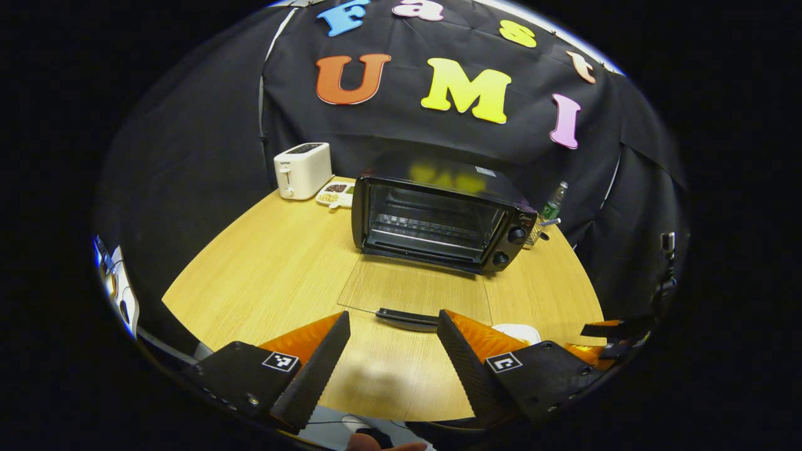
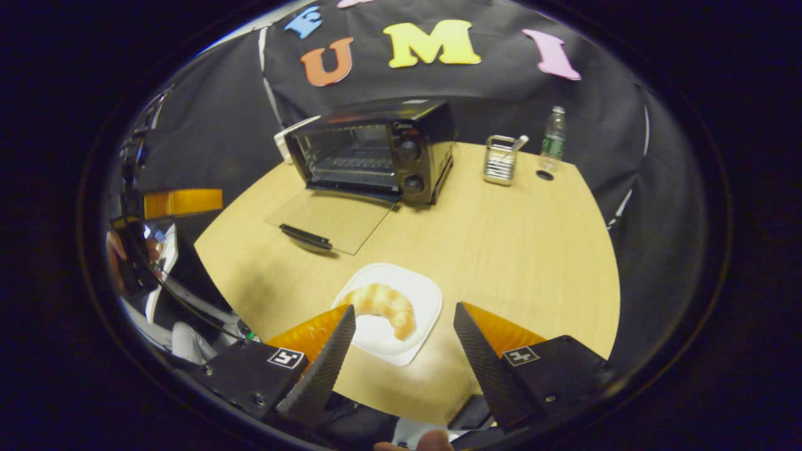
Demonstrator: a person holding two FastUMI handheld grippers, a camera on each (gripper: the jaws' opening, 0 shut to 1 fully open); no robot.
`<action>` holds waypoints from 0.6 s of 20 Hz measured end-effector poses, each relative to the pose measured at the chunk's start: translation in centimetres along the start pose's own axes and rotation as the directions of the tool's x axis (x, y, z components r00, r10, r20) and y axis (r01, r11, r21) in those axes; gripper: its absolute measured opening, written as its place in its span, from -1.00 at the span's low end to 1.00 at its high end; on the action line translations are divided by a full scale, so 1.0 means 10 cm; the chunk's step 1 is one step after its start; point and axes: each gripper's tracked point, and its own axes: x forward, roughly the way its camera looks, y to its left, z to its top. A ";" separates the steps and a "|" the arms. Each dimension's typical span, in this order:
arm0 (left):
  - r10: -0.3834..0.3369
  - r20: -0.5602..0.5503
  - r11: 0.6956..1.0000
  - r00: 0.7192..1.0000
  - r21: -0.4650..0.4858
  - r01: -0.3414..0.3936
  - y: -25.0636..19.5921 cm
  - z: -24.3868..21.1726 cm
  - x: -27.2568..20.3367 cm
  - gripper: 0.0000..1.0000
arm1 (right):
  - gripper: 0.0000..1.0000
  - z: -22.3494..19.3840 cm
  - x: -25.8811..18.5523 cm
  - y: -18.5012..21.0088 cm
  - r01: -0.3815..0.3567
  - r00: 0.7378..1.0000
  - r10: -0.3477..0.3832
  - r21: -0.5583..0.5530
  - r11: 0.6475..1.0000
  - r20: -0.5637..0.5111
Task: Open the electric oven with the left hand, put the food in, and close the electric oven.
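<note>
With our right gripper (image 2: 404,351) spread wide above the croissant (image 2: 383,308) on its white plate (image 2: 426,299), we are lined up to pick it. Our left gripper (image 1: 393,357), also apart, idles before the toaster oven (image 1: 438,216), whose glass door (image 1: 413,291) lies flat open for loading.

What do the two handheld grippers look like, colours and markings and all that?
The left gripper and the right gripper look alike: two black wedge-shaped fingers with a textured inner face, orange panels behind them, and black bodies that each carry a small white square tag with a black pattern.
</note>
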 end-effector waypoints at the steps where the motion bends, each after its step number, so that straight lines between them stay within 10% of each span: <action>1: 0.007 -0.006 1.000 1.000 -0.013 -0.007 -0.05 -0.02 -0.03 0.87 | 0.95 -0.03 0.09 0.02 -0.022 1.000 0.021 -0.053 0.998 -0.019; 12: 0.106 -0.054 0.991 0.993 -0.078 -0.110 -0.19 -0.02 0.06 0.87 | 0.52 -0.28 0.82 -0.02 -0.251 0.953 0.206 -0.202 0.947 -0.220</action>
